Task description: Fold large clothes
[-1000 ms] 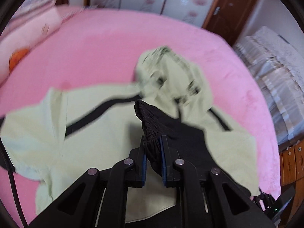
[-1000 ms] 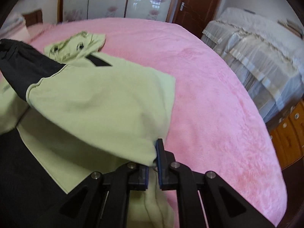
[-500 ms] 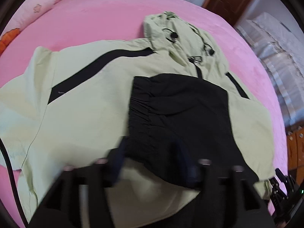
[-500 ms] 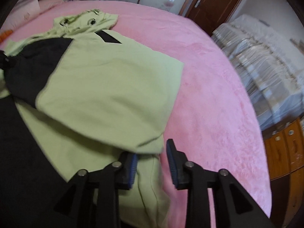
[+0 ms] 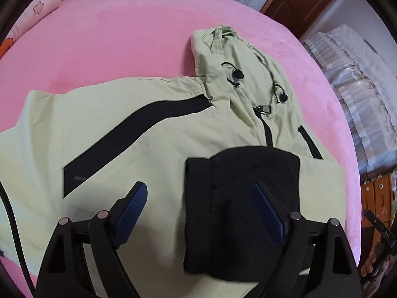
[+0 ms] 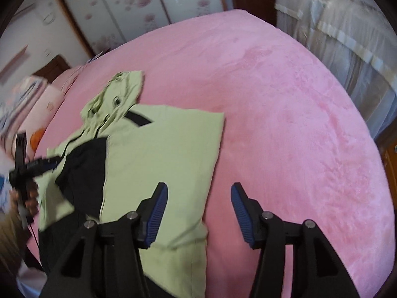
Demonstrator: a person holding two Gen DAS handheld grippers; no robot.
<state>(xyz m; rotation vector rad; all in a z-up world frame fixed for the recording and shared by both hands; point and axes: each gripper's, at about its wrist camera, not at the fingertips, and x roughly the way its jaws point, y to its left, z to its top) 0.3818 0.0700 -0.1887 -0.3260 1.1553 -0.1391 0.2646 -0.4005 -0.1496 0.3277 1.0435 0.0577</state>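
Nearby, wardrobe (image 6: 139,7) and door (image 5: 305,2) flank the pink bed (image 5: 119,39); green-black jacket (image 5: 129,129), sleeve folded inward, lies flat; left claw (image 5: 199,206) and right claw (image 6: 199,208) spread, empty.

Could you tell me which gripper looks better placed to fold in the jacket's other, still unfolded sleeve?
Probably left: the open left gripper hangs over the pale green hooded jacket beside that sleeve; the open right gripper sits at the folded edge.

Soft daylight — fisheye warp, slight blur
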